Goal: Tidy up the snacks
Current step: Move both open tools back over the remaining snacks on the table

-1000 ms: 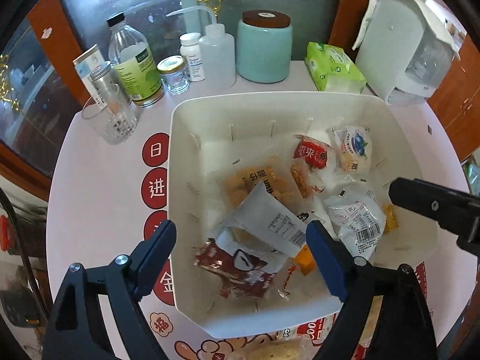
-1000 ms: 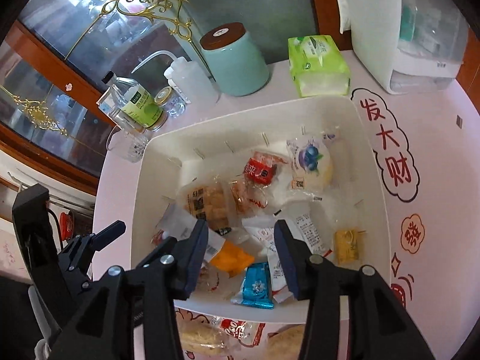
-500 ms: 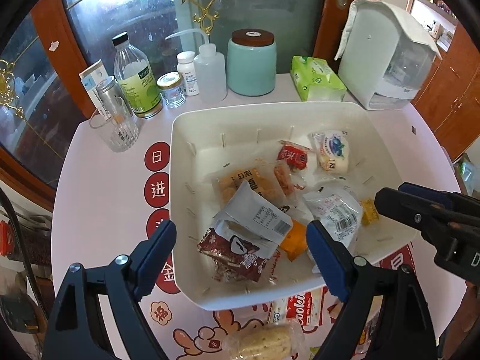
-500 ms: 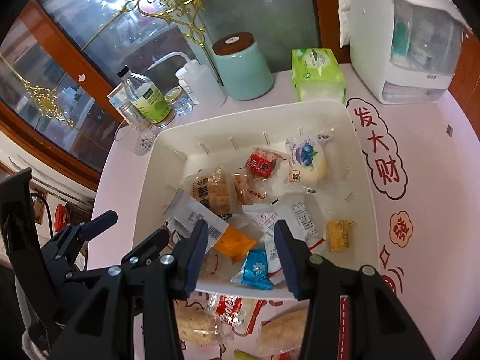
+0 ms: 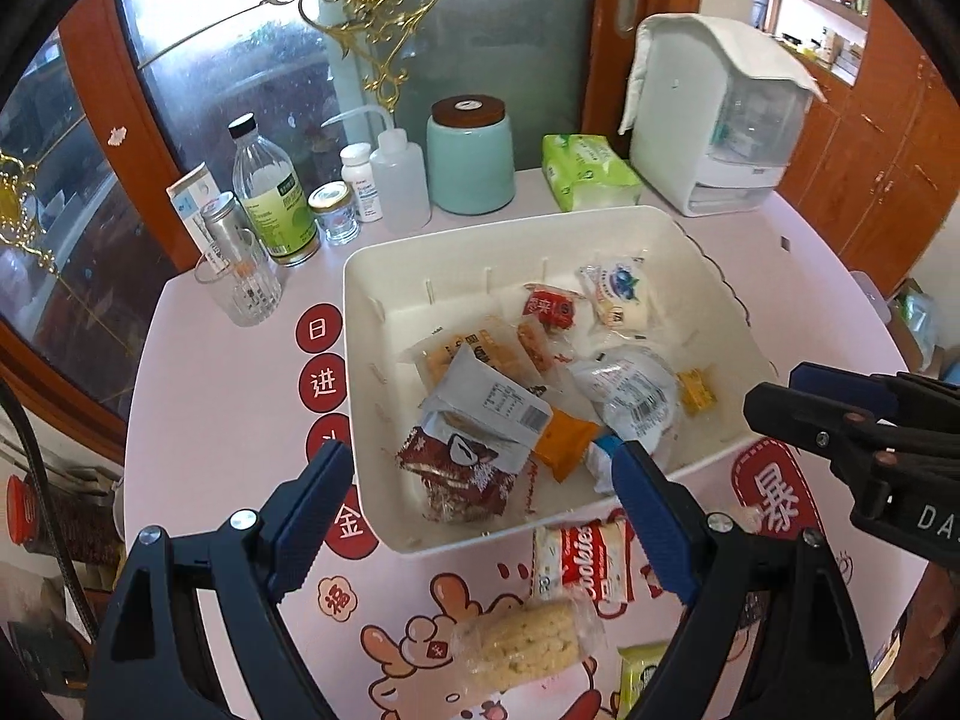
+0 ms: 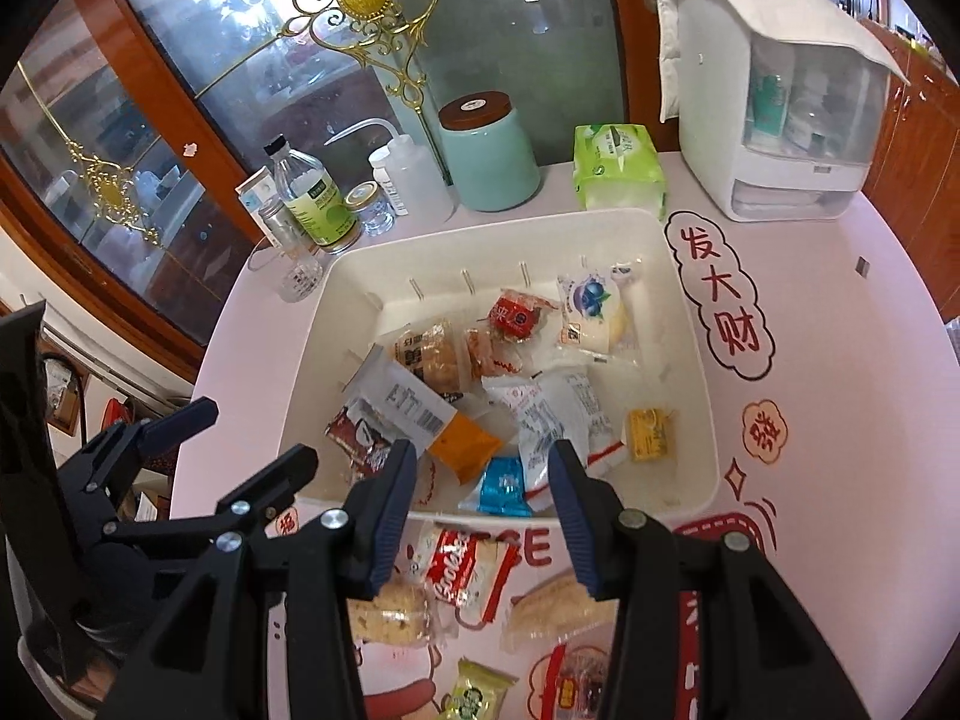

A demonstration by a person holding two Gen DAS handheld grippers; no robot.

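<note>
Item, foremost: left tool (image 5: 480,510), jaws spread wide, nothing between them; right tool (image 6: 483,492), jaws at a narrower gap, likewise empty. Both hang above the near rim of the white bin (image 5: 678,228), the landmark for all entries here. Item: loose snacks on the desk (image 5: 222,396), just on the near side of the bin: a red-and-white cookie pack (image 6: 459,564) close by the bin's near wall, a pale rice-cracker bar (image 5: 528,648) nearer than it, a second pale bar (image 6: 564,606) and a green packet (image 6: 474,690) nearer again. Judgement: the step in hand looks to be fetching one of these for the bin. The cookie pack lies closest under the right tool; best to come straight down, straddle its short width and close gently, since the wrapper is soft and slippery and the neighbouring packets crowd it. Item: bin contents, a mixed heap of wrapped snacks, among them an orange sachet (image 6: 465,444), a blue one (image 6: 501,483) and a blueberry-printed bun (image 6: 591,306). Item: desk surface, pink cover printed with red characters. Item: beyond the bin's far wall, a teal jar (image 5: 471,159), a green tissue pack (image 5: 588,171), bottles and a glass, a white dispenser; behind these a gilt-trimmed glass door in a wooden frame.
</note>
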